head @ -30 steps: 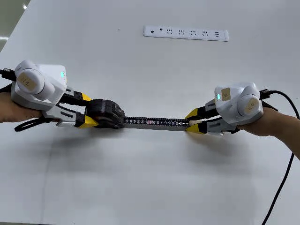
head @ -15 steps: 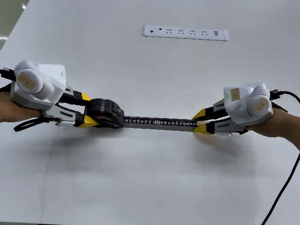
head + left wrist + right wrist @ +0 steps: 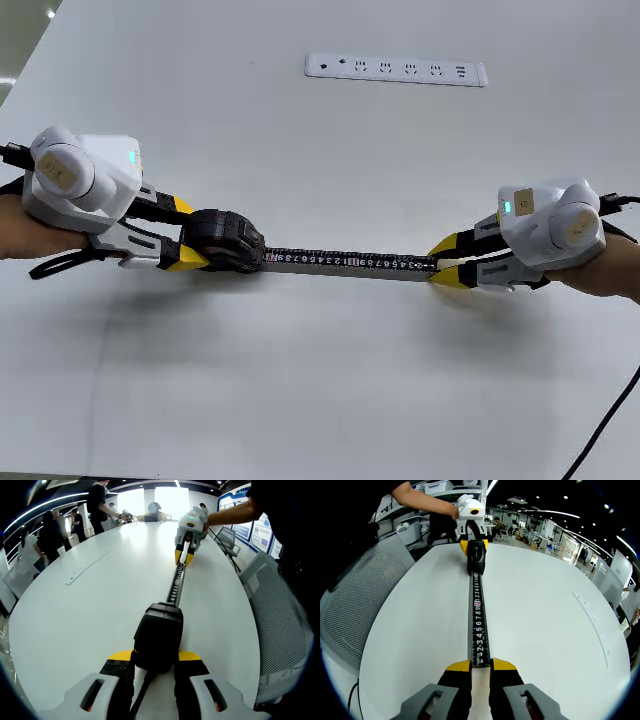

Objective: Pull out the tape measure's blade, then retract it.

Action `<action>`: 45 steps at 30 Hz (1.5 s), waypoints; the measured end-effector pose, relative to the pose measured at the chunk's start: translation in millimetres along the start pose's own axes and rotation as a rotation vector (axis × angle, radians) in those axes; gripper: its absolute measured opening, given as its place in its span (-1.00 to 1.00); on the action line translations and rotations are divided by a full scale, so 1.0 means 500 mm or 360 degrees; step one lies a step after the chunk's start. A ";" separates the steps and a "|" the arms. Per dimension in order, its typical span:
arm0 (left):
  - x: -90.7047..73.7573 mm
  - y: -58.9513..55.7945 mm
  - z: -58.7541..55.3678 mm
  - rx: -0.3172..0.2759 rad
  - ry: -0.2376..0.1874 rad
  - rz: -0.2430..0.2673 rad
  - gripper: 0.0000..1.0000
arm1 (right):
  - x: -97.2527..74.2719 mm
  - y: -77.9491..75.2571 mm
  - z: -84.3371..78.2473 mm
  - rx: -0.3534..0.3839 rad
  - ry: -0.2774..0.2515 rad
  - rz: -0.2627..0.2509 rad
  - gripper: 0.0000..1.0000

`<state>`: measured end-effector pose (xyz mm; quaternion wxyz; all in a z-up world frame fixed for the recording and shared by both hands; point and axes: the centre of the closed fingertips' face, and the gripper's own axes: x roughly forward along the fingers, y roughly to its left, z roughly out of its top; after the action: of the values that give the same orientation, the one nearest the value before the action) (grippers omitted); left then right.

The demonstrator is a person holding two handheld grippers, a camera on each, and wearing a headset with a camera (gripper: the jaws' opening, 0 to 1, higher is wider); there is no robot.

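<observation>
Left gripper (image 3: 190,237): I have its jaws closed on the case (image 3: 225,240), one yellow tip on each flank. The case rests on the table (image 3: 300,380) right ahead of the tips. Its mouth points away from this gripper, toward the other one.

Right gripper (image 3: 445,262): jaws drawn nearly together and pinched on the free end of the blade (image 3: 350,262). In the right gripper view the end lies between the two yellow tips and the printed numbers run away from them, low digits nearest.

The blade is out, running straight from the case's mouth to the right tips and spanning the whole gap between the grippers. It runs low over the table; I cannot tell whether it touches.

The grippers face each other tip to tip, well apart, a hand behind each.

A power strip (image 3: 396,70) lies flat well beyond the blade, off to the left gripper's left. A black cable (image 3: 600,430) trails behind the right gripper.
</observation>
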<state>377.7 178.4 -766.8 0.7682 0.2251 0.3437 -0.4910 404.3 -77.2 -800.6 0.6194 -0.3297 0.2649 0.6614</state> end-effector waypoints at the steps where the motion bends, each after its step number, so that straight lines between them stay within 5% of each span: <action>1: 0.000 0.000 0.000 -0.0001 0.0000 0.0000 -0.51 | -0.002 0.000 -0.002 0.0003 0.0002 -0.0002 -0.82; 17: 0.001 0.001 0.000 0.0007 0.0010 -0.0002 -0.51 | -0.027 0.000 -0.033 0.0047 0.0038 -0.0029 -0.82; 45: 0.004 0.002 0.001 0.0042 0.0058 -0.0004 -0.48 | -0.026 0.003 -0.034 0.0051 0.0164 0.0046 -0.74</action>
<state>379.4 177.3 -768.3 0.7582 0.2438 0.3515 -0.4921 404.7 -98.5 -801.7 0.6006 -0.3496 0.3116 0.6481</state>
